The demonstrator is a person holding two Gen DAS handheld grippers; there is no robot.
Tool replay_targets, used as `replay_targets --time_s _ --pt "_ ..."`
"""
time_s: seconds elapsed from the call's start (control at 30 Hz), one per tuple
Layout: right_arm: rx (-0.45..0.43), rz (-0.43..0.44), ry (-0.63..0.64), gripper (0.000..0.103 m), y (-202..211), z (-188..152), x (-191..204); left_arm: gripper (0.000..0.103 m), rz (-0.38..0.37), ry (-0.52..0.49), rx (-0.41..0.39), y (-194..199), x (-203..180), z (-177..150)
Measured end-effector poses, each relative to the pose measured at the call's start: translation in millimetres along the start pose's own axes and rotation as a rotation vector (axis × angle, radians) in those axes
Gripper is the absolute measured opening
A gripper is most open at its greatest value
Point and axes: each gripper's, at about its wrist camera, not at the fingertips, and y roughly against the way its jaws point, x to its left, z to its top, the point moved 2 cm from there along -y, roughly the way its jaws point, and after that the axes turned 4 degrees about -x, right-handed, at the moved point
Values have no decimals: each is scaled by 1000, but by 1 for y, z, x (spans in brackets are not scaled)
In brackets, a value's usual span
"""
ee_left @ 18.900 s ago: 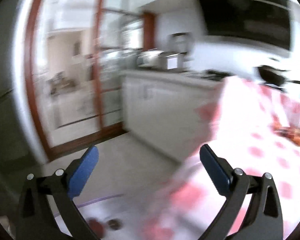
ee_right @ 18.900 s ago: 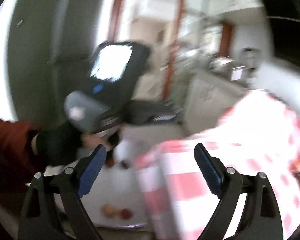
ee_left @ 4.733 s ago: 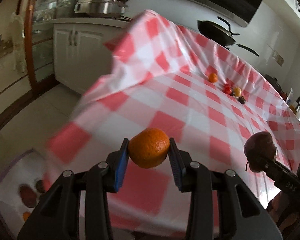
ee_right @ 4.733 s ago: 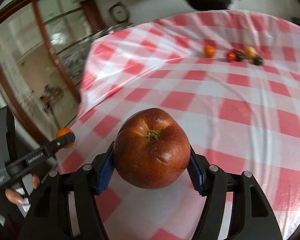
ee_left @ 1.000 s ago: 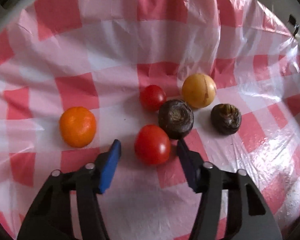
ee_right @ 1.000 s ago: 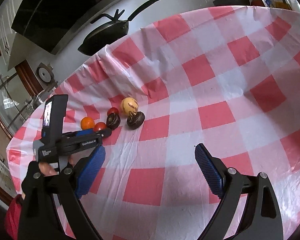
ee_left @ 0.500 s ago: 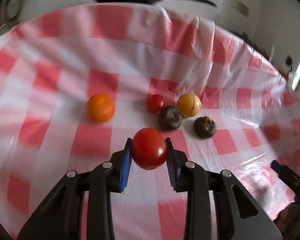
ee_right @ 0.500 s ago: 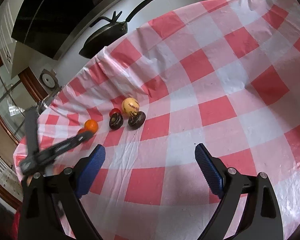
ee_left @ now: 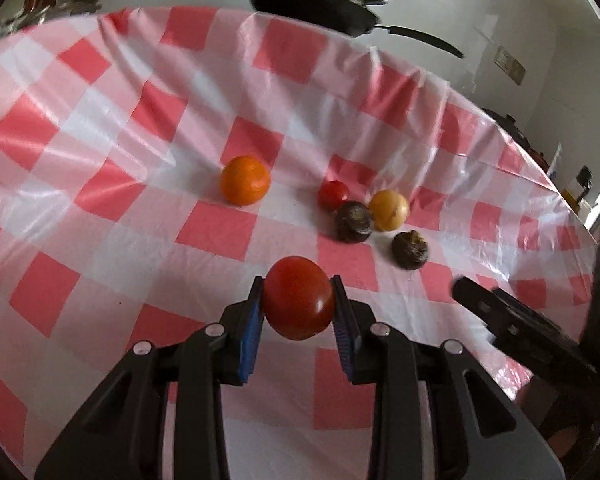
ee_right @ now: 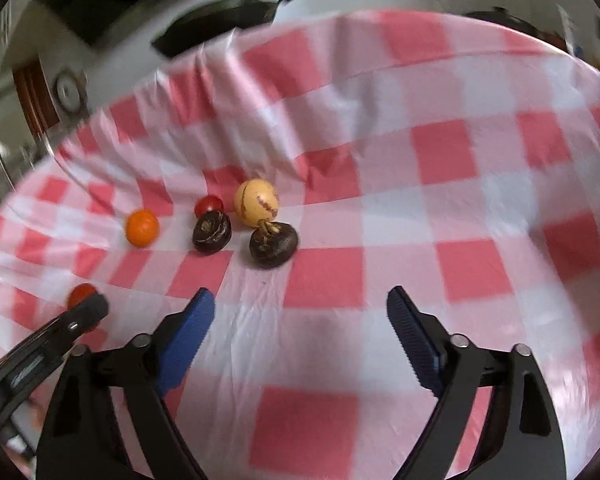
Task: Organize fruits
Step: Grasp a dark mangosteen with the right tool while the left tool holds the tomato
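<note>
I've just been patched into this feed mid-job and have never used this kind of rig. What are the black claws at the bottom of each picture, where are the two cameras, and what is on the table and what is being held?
There is no robot arm. A person holds a two-finger gripper in each hand, and a fisheye camera on each one looks forward along its fingers.

In the left wrist view, the left gripper is shut on a large red tomato, held above the checked tablecloth.

In the right wrist view, the right gripper is open and empty.

Lying on the cloth are an orange, a small red tomato, a yellow fruit and two dark fruits. Behind the table sits a black pan.
</note>
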Motion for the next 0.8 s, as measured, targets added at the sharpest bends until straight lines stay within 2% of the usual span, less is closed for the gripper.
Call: replay_targets --time_s 0.17,0.4,0.5,0.63,0.8 --pt "50 -56 39 69 -33 18 15 32 -35 66 15 -6 12 1" --pt "127 -105 99 54 -67 24 24 32 -46 47 18 -5 7 0" --pt "120 -93 93 41 -65 24 21 32 -45 50 26 -6 7 -1" --pt "105 -55 62 41 -48 15 13 32 -44 38 28 -7 6 -2" --pt "29 48 -41 41 14 -18 3 32 -42 36 22 -4 6 -1"
